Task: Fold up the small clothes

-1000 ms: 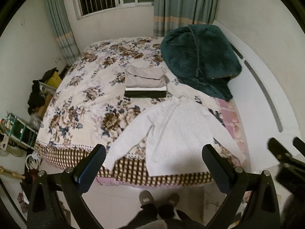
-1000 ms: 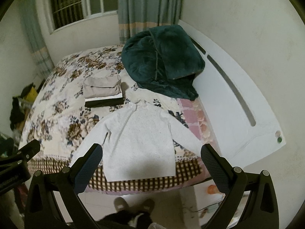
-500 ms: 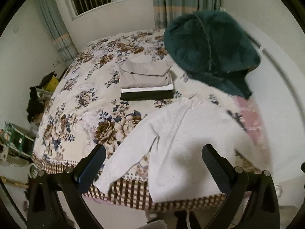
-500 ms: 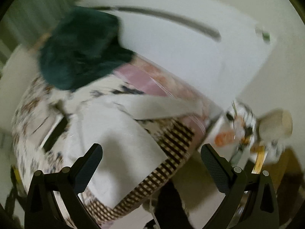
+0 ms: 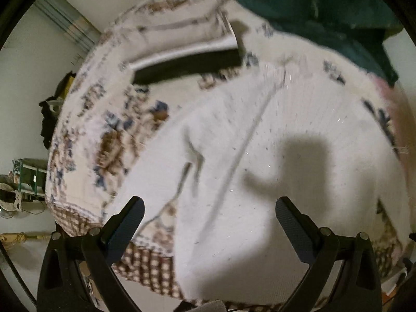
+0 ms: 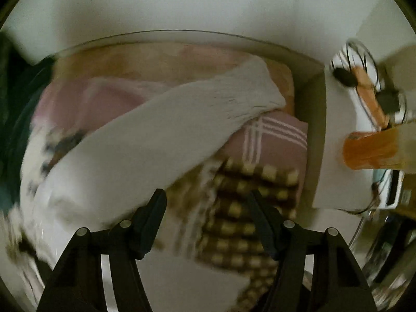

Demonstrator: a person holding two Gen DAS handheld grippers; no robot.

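White sweater (image 5: 260,182) lies flat on the floral bedspread (image 5: 104,135), near the foot edge of the bed, unfolded. Hem toward us, neck toward the far side. No fold made in it yet, we judge; both sleeves are out to the sides and all folds remain to do. Beyond it sits a stack of folded clothes (image 5: 182,49), which looks like finished work, just beside a dark green blanket (image 5: 312,7).

Left gripper (image 5: 208,221) hovers over the sweater's lower body, jaws wide apart, nothing between them. Right gripper (image 6: 208,215) sits low near the bed corner, jaws partly open, holding nothing; the sleeve (image 6: 182,119) stretches just ahead of it, over a pink sheet (image 6: 273,143) and the checked border (image 6: 247,195).

Fabric: pale knit, ribbed cuff, small glinting specks, one long crease down the front, light wrinkles by the left armpit. Both views are motion-blurred.
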